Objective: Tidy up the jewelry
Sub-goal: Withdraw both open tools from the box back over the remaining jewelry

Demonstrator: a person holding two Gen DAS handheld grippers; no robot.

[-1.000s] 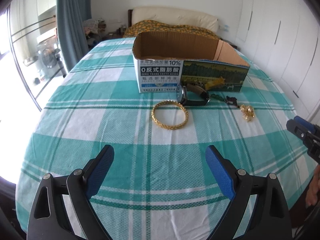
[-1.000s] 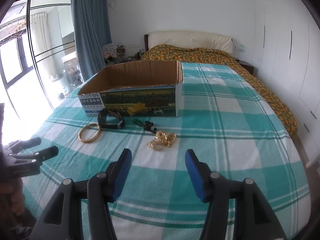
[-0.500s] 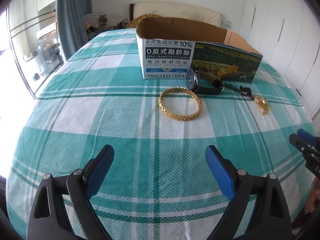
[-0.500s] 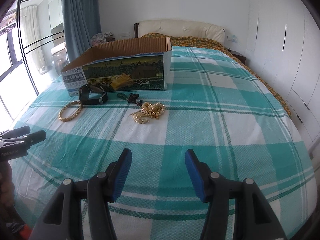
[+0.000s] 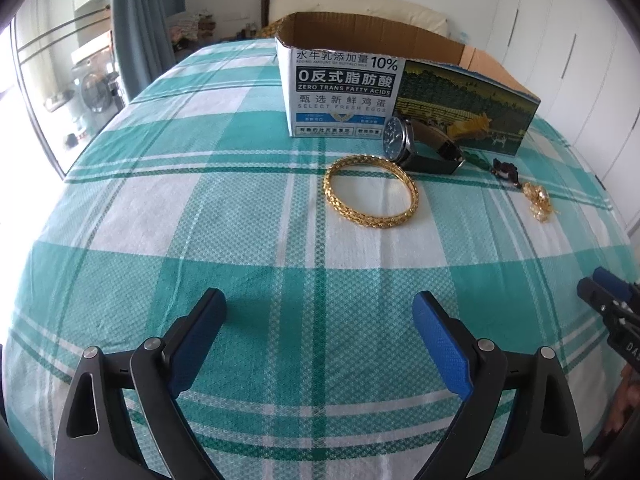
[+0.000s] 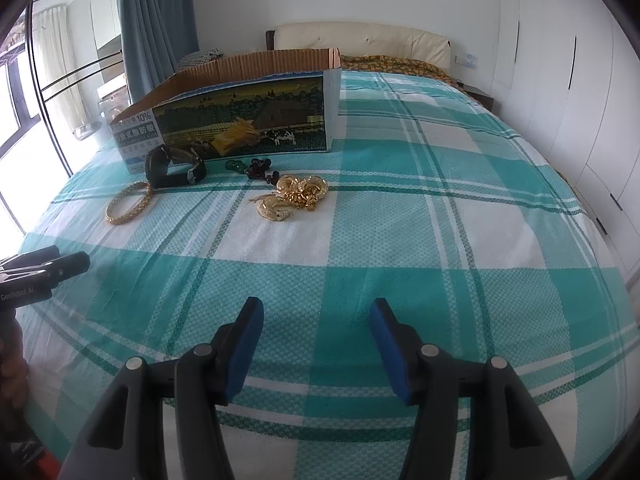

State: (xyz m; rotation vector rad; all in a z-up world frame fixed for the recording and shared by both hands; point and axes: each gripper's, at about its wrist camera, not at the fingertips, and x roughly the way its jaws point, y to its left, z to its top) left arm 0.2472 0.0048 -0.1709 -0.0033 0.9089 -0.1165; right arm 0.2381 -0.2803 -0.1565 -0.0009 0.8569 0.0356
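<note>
A gold bangle lies flat on the green plaid bedspread. Behind it a dark wristwatch rests against an open cardboard box. Dark beads and a heap of gold jewelry lie to the right. My left gripper hangs open low over the bedspread, well short of the bangle. My right gripper is open too, short of the gold heap, nothing between its fingers.
A headboard and pillow close the far end of the bed, with an orange patterned cover there. Blue curtains and glass doors stand on the left, white wardrobes on the right. A hand holds the left gripper.
Both grippers have sunk toward the bedspread and come nearer the jewelry, which now looks larger. The jaws kept their width and the jewelry did not move.
</note>
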